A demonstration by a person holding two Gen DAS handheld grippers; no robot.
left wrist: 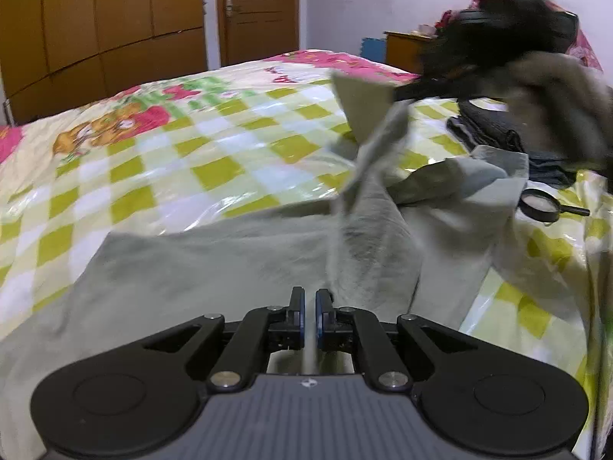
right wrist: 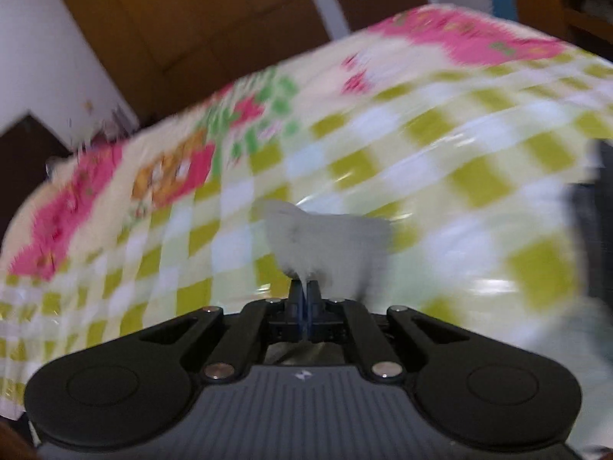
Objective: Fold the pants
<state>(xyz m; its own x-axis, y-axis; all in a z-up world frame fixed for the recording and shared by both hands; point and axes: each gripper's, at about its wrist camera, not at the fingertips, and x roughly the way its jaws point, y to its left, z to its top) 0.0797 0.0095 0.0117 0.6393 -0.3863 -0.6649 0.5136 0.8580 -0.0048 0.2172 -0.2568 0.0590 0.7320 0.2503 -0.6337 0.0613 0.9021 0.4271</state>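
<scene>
Tongs come first: the left gripper (left wrist: pixel 310 297) sits at the bottom middle of its view with its two black fingers (left wrist: pixel 295 303) pulled close, and a thin fold of the grey-green pants (left wrist: pixel 214 264) runs up between the blue pads, so it is pinching the cloth. The pants spread out flat across the lower half of that view, and one part rises in a twisted strip toward the upper right of the frame. In the other view the right gripper (right wrist: pixel 304 291) is squeezed tight too, with a small pale tuft of the same pants (right wrist: pixel 329 237) sticking up from its tips in the middle of the frame. That view is very blurry. Under everything lies the bedspread (left wrist: pixel 161 161), with green and white squares, pink edges and a cartoon bear on it. At the right side of the left view a magnifying glass (left wrist: pixel 542 205) rests on the bed, close to the edge of the pants. Above it lie some dark folded clothes (left wrist: pixel 494 130). A blurry dark shape fills the upper right corner; what it is I cannot tell. Brown wooden wardrobe doors (left wrist: pixel 115 19) stand at the upper left.
</scene>
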